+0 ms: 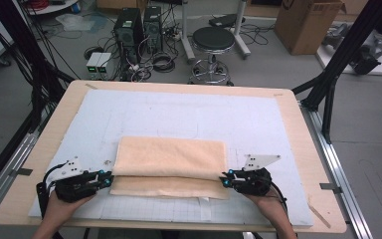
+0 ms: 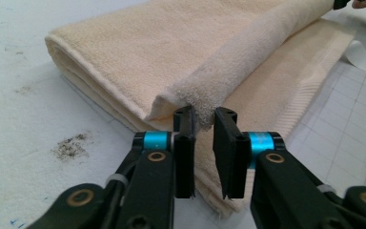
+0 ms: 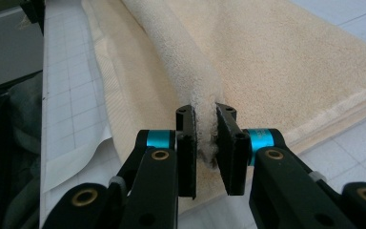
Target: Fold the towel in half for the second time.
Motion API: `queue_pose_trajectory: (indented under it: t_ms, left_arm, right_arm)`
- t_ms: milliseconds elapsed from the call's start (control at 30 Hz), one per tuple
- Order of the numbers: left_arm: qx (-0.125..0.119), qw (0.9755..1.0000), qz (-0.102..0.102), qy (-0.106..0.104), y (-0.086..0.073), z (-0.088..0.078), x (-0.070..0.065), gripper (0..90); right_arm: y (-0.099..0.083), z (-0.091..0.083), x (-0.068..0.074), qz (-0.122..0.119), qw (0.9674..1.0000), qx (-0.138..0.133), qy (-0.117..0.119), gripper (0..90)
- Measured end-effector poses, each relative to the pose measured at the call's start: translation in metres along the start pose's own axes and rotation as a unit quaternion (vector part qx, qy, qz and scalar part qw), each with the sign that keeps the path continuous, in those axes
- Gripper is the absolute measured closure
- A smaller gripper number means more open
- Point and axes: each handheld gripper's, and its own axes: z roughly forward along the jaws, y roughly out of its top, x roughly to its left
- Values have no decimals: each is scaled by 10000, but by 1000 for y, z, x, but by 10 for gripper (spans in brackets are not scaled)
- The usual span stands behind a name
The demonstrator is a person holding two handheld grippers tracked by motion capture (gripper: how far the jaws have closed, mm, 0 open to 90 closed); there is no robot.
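Observation:
A folded cream towel (image 1: 171,159) lies on the near half of the white mat (image 1: 179,112). Its top layer's front edge is pulled into a raised ridge running between the two grippers. My left gripper (image 1: 110,180) sits at the towel's left end. In the left gripper view its jaws (image 2: 202,117) pinch the fuzzy end of that ridge of towel (image 2: 147,47) at their very tips, with a gap lower down. At the right end, my right gripper (image 1: 224,180) is shut on the ridge, and the right gripper view has the jaws (image 3: 205,114) squeezing the thick edge of the towel (image 3: 290,62).
The mat covers a wooden table (image 1: 306,149) and carries a printed grid near its front edge. A dark smudge (image 2: 71,145) marks the mat left of the towel. Behind the table stand a stool (image 1: 213,42), computer towers (image 1: 129,27) and a cardboard box (image 1: 306,22).

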Motion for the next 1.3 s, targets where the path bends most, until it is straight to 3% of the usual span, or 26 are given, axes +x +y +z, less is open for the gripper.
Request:
queue_pose_trajectory:
  t_ms: [200, 400, 500, 667, 767, 900, 1167, 1300]
  left_arm:
    - [34, 10000, 20, -59, 0, 1, -3, 576]
    - [210, 9997, 51, -91, 0, 7, -5, 521]
    - [334, 9993, 93, -105, -1, 10, -4, 549]
    - [433, 9990, 97, -54, -1, 13, -3, 664]
    - [433, 9990, 128, -11, -1, 13, -4, 739]
    - [299, 9994, 191, 45, 1, 10, -6, 815]
    - [-85, 9997, 209, 98, 7, -4, -9, 825]
    - [-72, 9998, 206, 30, 4, -9, -13, 824]
  right_arm:
    - [-2, -2, 2, -78, 10000, 16, 46, 728]
    - [-1, -5, 2, -71, 9999, -105, 34, 615]
    - [-1, -3, 3, -99, 9999, -55, 73, 595]
    - [-2, 5, 5, -343, 9991, 251, 45, 591]
    - [-3, 8, 5, -415, 9984, 392, 44, 712]
    - [0, 3, 5, -419, 9988, 233, 9, 816]
    - [9, -12, 15, -520, 9984, -206, 29, 833]
    - [8, -15, 20, -552, 9981, -242, 159, 833]
